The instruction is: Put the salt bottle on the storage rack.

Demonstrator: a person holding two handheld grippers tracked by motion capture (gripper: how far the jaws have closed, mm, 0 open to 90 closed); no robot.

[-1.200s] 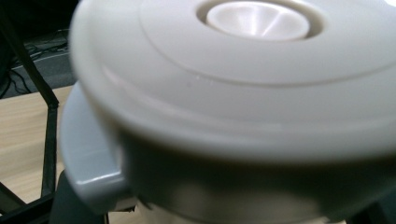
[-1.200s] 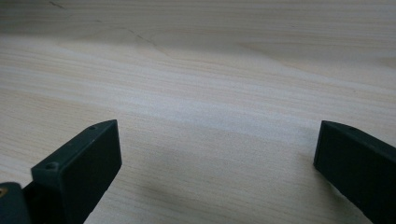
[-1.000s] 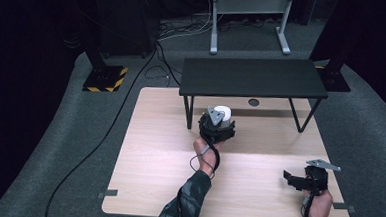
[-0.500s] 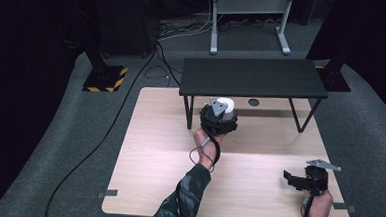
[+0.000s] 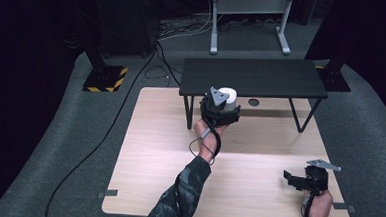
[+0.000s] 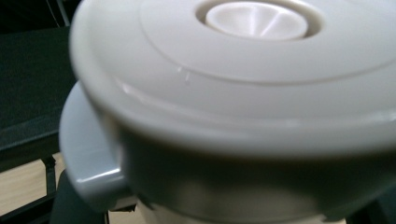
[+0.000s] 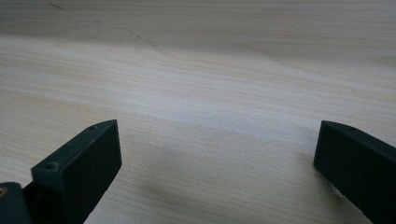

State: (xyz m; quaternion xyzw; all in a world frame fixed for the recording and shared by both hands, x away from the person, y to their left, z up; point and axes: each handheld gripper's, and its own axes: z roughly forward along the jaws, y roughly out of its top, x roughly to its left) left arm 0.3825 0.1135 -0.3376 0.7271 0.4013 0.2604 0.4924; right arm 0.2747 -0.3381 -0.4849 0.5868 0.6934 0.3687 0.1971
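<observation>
A white lidded container (image 5: pixel 227 96) with a side lug hangs in the air at the front edge of the black low shelf (image 5: pixel 262 77). My left gripper (image 5: pixel 221 109) is shut on it from the near side. In the left gripper view the container (image 6: pixel 233 93) sits very close, its round lid with a centre knob on top, and it hides the jaws. My right gripper (image 5: pixel 291 179) rests low over the wooden table (image 5: pixel 153 161) at the near right. Its jaws stand wide open (image 7: pixel 217 144) with only bare wood between them.
The black shelf stands on thin legs across the far part of the wooden table. A small dark round spot (image 5: pixel 253 102) lies on the tabletop beneath it. A yellow-and-black striped stand base (image 5: pixel 105 78) and cables lie on the grey floor at the far left.
My left gripper has risen with the white container, from the tabletop level up to the black shelf's front edge. The right gripper has stayed where it was.
</observation>
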